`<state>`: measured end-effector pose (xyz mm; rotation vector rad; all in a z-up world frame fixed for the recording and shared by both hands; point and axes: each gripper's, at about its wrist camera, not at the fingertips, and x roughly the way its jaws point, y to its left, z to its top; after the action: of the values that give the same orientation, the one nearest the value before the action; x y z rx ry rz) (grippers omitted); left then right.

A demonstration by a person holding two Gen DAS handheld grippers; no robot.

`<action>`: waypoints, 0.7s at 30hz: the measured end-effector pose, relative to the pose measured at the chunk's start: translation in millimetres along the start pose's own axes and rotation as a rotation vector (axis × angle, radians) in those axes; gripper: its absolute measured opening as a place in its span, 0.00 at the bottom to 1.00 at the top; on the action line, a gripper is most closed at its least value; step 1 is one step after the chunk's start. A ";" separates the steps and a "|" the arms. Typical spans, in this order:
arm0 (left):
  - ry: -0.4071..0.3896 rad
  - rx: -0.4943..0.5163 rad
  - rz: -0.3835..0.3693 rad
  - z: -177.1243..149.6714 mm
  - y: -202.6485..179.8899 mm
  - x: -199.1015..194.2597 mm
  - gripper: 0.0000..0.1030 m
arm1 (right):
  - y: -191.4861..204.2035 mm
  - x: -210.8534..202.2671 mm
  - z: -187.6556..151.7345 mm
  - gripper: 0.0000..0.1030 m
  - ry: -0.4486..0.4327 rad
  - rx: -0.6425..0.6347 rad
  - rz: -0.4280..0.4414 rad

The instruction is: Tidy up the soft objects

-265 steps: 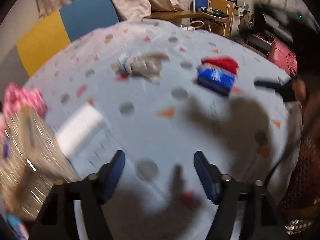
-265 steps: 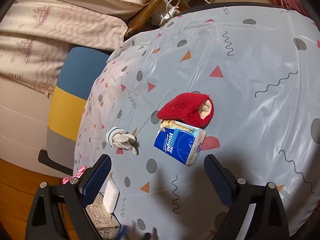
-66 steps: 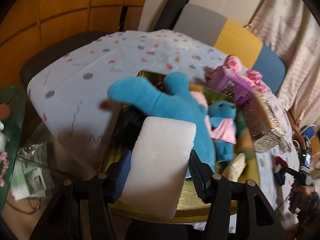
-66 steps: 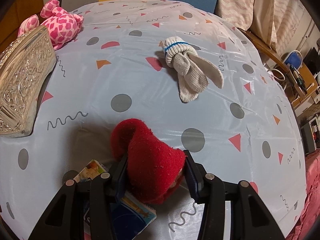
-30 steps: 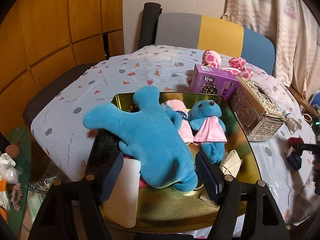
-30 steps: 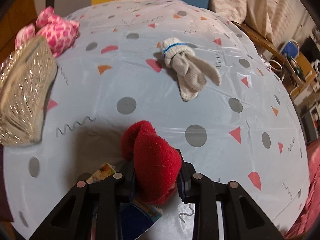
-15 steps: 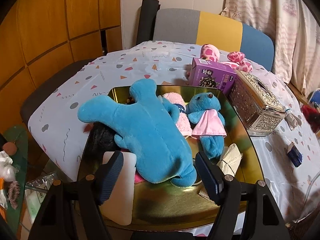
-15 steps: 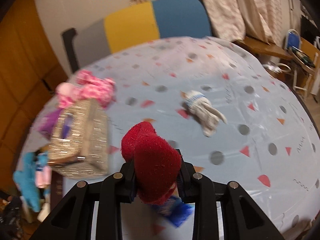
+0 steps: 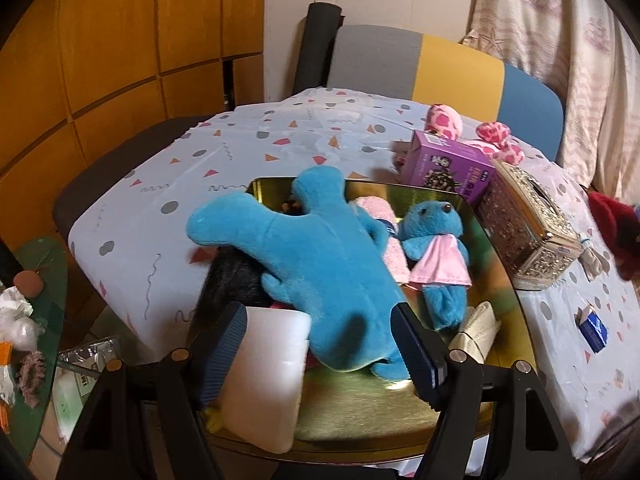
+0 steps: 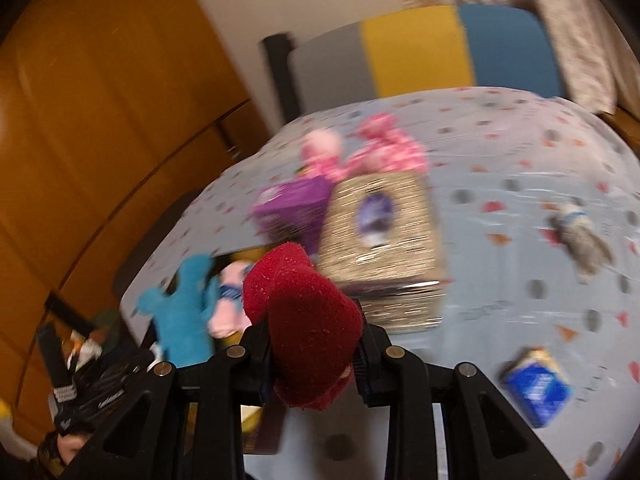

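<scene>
My right gripper [image 10: 314, 354] is shut on a red fuzzy sock [image 10: 306, 320] and holds it in the air above the table; the sock also shows at the right edge of the left wrist view [image 9: 612, 220]. My left gripper [image 9: 320, 344] is open and empty over the near end of a gold tray [image 9: 360, 412]. The tray holds a big blue plush [image 9: 316, 264], a small blue bear in a pink dress [image 9: 436, 248], a pink rolled towel [image 9: 380, 220], a white soft block [image 9: 268, 376] and a black item. A grey sock [image 10: 580, 240] lies on the table.
A silver ornate tissue box [image 9: 528, 224] and a purple box [image 9: 448, 168] stand just beyond the tray. A pink spotted plush [image 9: 444, 120] lies behind them. A blue tissue pack [image 10: 536, 388] lies on the tablecloth at right. A grey, yellow and blue chair back [image 9: 440, 64] stands behind the table.
My right gripper has swung with the red sock towards the tray, away from the blue tissue pack. My left gripper has stayed open over the tray, with the white block lying below it.
</scene>
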<state>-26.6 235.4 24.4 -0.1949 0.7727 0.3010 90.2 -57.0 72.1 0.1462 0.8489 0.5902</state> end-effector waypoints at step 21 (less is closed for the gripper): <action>0.005 -0.028 0.029 -2.0 17.7 1.2 0.75 | 116.9 154.3 -55.7 0.40 0.309 -0.282 -0.015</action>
<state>-33.0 251.7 21.0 -0.2112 0.7770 0.3393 77.4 118.3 -26.2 -0.2134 1.0535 0.7234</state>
